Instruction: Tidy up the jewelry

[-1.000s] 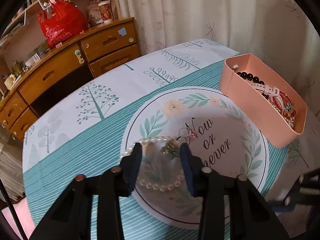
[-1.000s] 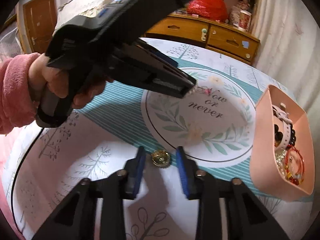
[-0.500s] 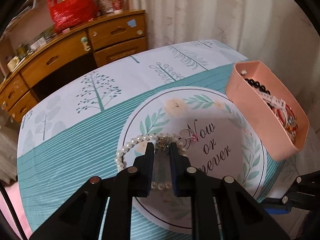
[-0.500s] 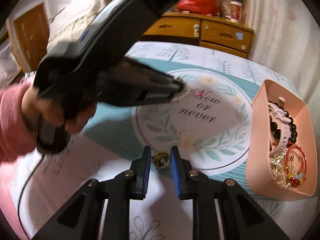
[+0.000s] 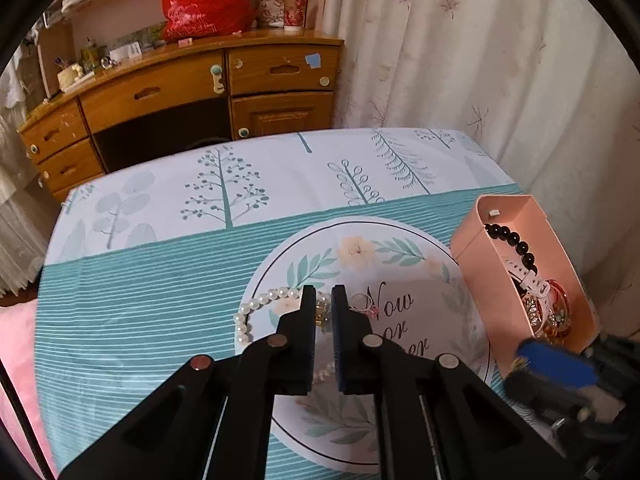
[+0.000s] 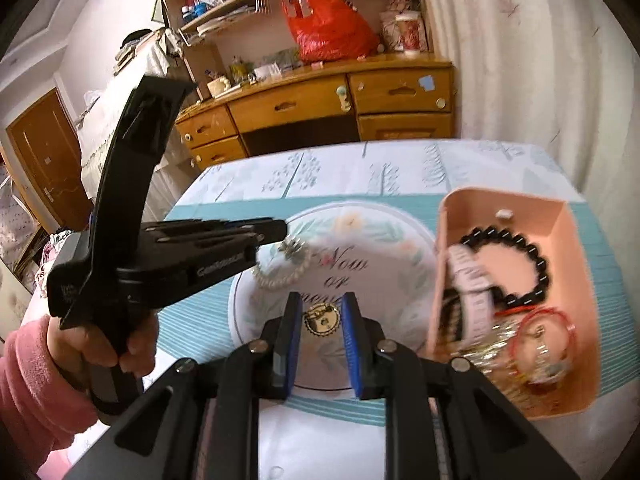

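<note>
My left gripper (image 5: 323, 300) is shut on the gold clasp of a white pearl bracelet (image 5: 256, 307) that lies on the round printed mat (image 5: 360, 264). The bracelet also shows in the right wrist view (image 6: 284, 276), hanging from the left gripper's tip (image 6: 286, 236). My right gripper (image 6: 322, 316) is shut on a round gold brooch (image 6: 323, 320) and holds it above the mat. A small ring with a pink stone (image 5: 366, 305) lies just right of the left fingers. The pink box (image 6: 560, 240) at the right holds black beads, a white strap and red bangles.
The table wears a teal and white tree-print cloth (image 5: 160, 280). A wooden desk (image 5: 180, 96) with a red bag (image 5: 200, 0) stands behind it. A curtain (image 5: 480, 60) hangs at the right. The pink box also shows in the left wrist view (image 5: 480, 280).
My left gripper closed on the bracelet's clasp. My right gripper closed on the gold brooch, lifted it off the cloth and carried it forward over the mat beside the pink box.
</note>
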Demonstrator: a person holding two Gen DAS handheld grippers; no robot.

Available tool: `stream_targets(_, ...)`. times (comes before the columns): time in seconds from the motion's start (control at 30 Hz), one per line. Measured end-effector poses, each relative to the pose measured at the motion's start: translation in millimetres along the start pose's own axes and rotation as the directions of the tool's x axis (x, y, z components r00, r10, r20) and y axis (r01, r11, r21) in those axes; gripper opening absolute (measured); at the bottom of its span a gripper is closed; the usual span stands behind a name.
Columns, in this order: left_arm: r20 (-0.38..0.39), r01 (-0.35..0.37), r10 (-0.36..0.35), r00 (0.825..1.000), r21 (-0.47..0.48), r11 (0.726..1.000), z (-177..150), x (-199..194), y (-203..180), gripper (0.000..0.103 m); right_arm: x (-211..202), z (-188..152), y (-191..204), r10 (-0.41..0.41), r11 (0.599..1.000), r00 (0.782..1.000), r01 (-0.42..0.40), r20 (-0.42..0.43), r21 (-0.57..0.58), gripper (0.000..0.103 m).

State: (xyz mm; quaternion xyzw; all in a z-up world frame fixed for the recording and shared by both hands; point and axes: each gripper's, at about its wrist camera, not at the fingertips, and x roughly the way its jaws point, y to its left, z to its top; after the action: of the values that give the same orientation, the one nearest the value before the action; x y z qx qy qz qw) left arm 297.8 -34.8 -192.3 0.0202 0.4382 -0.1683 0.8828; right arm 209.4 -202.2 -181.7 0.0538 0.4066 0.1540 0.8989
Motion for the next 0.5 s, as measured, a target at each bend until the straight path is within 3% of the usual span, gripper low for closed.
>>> stream_targets(0.07,-0.001,-0.036,0.036,0.999,0.014,0.999,-1.2,0.0,-2.8,0.007,-8.8,2.7,-5.7,-0.006,1.000,1.000,0.006,0.015,-0.006,0.020)
stream_targets(0.13,-0.023,-0.030,0.030,0.999,0.011,0.999,-2.6,3.3,-2.7,0.018,-17.2,4.8,-12.3,-0.009,1.000,1.000,0.009,0.026,-0.009,0.020)
stream_targets(0.2,-0.025,-0.008,0.008,1.000,0.010,1.000,-3.5,4.9,-3.5,0.035,-22.8,8.3,-19.0,-0.013,1.000,0.999,0.013,0.033,-0.009,0.020)
stream_targets(0.27,-0.005,-0.029,0.029,1.000,-0.009,1.000,-3.8,4.8,-3.5,0.036,-29.4,10.2,-25.9,-0.019,1.000,0.999,0.020,0.043,-0.014,0.020)
stream_targets(0.5,-0.055,-0.059,0.054,0.997,-0.091,0.994,-7.6,26.8,2.5,0.032,-44.9,7.9,-45.3,-0.032,0.999,0.998,0.034,0.051,-0.040,0.020)
